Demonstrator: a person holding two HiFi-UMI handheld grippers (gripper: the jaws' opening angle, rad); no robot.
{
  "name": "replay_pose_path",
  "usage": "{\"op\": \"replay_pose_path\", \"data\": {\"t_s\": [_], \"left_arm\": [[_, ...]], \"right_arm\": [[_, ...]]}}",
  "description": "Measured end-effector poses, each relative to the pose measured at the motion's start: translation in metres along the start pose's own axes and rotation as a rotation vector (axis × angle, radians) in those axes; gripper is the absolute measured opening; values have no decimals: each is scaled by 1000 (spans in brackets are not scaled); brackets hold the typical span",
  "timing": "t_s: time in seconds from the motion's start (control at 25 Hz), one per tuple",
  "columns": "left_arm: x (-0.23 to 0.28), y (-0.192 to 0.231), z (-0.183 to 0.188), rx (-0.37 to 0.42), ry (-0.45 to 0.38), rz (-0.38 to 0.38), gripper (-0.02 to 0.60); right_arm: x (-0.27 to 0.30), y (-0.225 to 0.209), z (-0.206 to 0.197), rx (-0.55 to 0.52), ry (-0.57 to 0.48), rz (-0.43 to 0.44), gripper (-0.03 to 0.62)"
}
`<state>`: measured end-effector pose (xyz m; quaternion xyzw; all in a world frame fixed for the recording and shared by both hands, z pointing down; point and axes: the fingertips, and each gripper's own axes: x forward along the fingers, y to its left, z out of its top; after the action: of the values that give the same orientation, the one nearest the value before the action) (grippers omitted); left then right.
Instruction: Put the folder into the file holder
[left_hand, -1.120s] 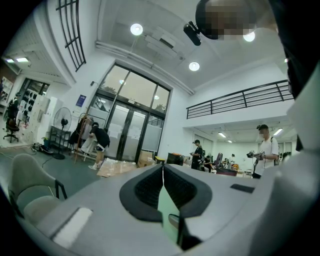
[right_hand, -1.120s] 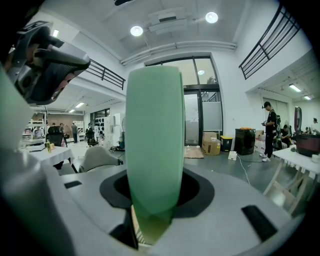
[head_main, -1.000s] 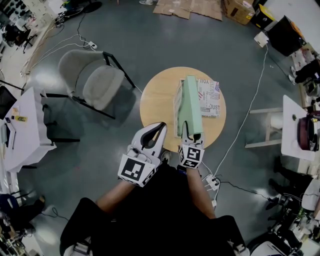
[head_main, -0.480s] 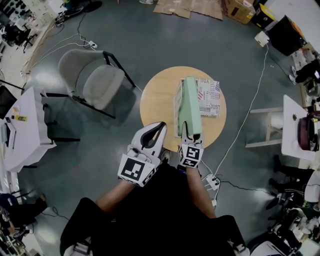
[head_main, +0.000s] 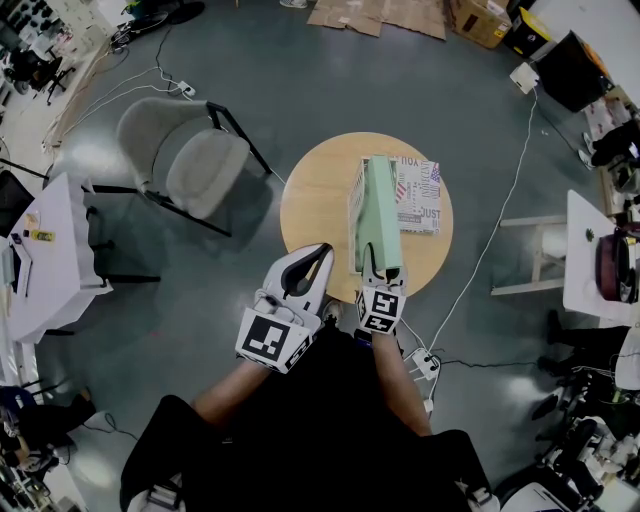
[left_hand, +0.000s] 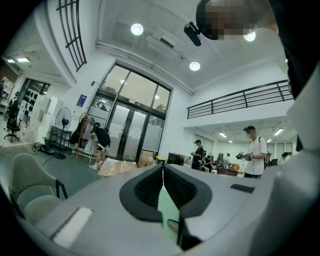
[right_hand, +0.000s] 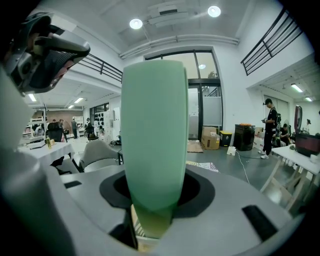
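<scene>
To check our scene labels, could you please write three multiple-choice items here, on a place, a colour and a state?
1. Where does the file holder stand? A on the grey chair; B on the round table; C on the floor.
2. What colour is the folder? A red; B black; C pale green.
3. How is the left claw? A shut, empty; B shut on the folder; C wide open.
Answers: 1 B, the head view shows it on the tabletop; 2 C, the head and right gripper views show green; 3 A, its jaws meet with nothing between.
</scene>
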<state>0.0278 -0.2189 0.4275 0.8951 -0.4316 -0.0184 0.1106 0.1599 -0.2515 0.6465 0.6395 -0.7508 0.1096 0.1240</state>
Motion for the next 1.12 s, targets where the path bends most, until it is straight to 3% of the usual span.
{"op": "replay_pose_path", "data": {"t_s": [1.12], "left_arm": [[-7, -3, 0, 2, 0, 6, 11]], "right_arm": [[3, 3, -17, -19, 77, -3, 179]]}}
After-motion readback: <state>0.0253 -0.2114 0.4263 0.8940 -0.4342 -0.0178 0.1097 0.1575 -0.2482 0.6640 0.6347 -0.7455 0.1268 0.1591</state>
